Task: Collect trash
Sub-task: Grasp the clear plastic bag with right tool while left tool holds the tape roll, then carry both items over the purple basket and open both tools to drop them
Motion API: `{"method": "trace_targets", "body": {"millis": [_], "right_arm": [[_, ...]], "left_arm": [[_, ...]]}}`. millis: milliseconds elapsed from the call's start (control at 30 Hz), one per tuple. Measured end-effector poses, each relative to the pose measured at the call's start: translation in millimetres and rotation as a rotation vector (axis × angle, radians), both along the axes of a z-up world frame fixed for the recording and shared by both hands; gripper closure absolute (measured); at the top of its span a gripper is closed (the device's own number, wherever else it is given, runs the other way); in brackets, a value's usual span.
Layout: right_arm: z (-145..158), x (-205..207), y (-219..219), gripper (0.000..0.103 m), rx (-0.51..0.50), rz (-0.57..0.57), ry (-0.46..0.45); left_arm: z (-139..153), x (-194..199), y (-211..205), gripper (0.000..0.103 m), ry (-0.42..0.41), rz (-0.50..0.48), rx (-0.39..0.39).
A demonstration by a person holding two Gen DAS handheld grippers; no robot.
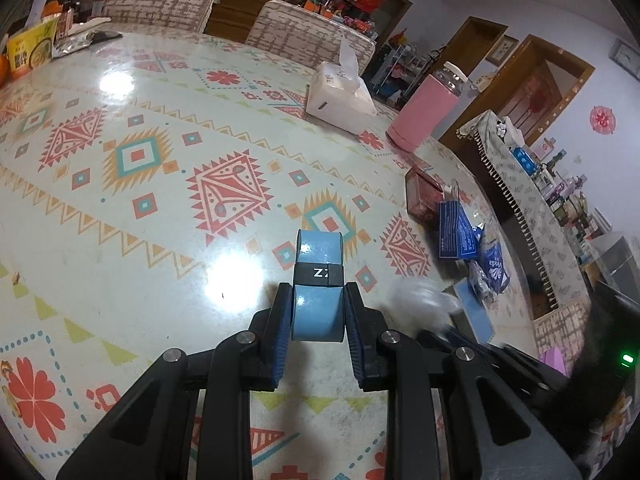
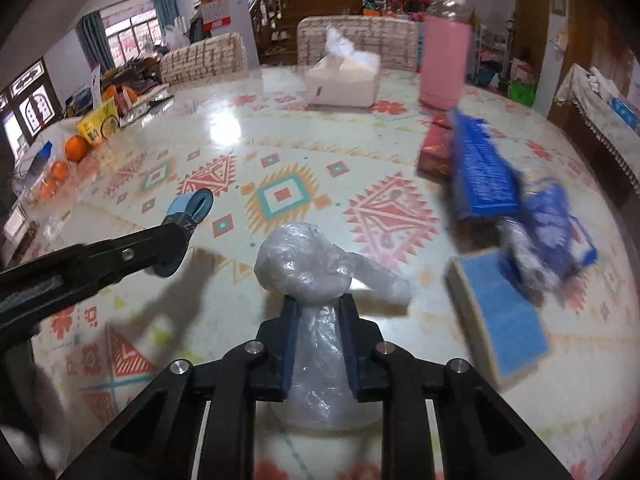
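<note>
My left gripper (image 1: pixel 318 300) is shut on a light blue roll with a black band (image 1: pixel 318 268) and holds it above the patterned table (image 1: pixel 140 128). The same roll shows in the right wrist view (image 2: pixel 190 208), at the tip of the left gripper (image 2: pixel 176 240). My right gripper (image 2: pixel 318 308) is shut on a crumpled clear plastic bag (image 2: pixel 312 256), which bulges out past the fingers. A pile of trash lies at the right: blue packets (image 2: pixel 484 172), a blue wrapper (image 2: pixel 548 216), a blue sponge-like pad (image 2: pixel 504 312) and a red box (image 2: pixel 434 152). The pile also shows in the left wrist view (image 1: pixel 456 228).
A white tissue box (image 2: pixel 340 80) and a pink bottle (image 2: pixel 444 60) stand at the far side. Snack packs (image 2: pixel 100 122) and oranges (image 2: pixel 76 146) sit at the far left. Chairs (image 2: pixel 356 40) ring the table. A cloth-covered sideboard (image 1: pixel 532 200) stands to the right.
</note>
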State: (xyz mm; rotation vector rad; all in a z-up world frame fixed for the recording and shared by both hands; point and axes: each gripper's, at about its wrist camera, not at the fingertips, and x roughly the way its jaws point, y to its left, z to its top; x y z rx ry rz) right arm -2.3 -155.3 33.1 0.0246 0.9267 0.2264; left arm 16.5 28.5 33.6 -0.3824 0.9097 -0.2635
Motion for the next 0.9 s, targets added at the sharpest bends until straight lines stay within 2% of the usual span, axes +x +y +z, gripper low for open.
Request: {"method": "trace_targets", "body": {"millis": [200, 467, 667, 900], "right_arm": [[19, -57, -49, 0.081, 0.031, -0.074, -0.028], [34, -149, -141, 0.081, 0.034, -0.269, -0.074], [39, -197, -201, 0.081, 0.027, -0.411, -0.097], [36, -229, -249, 0.081, 0.051, -0.498, -0.124]], "left_arm": [[-2, 0, -7, 0.078, -0.006, -0.012, 0.036], [-3, -7, -27, 0.078, -0.027, -0.054, 0.102], [7, -29, -66, 0.078, -0.074, -0.139, 0.189], [35, -72, -135, 0.078, -0.101, -0.325, 0.162]]}}
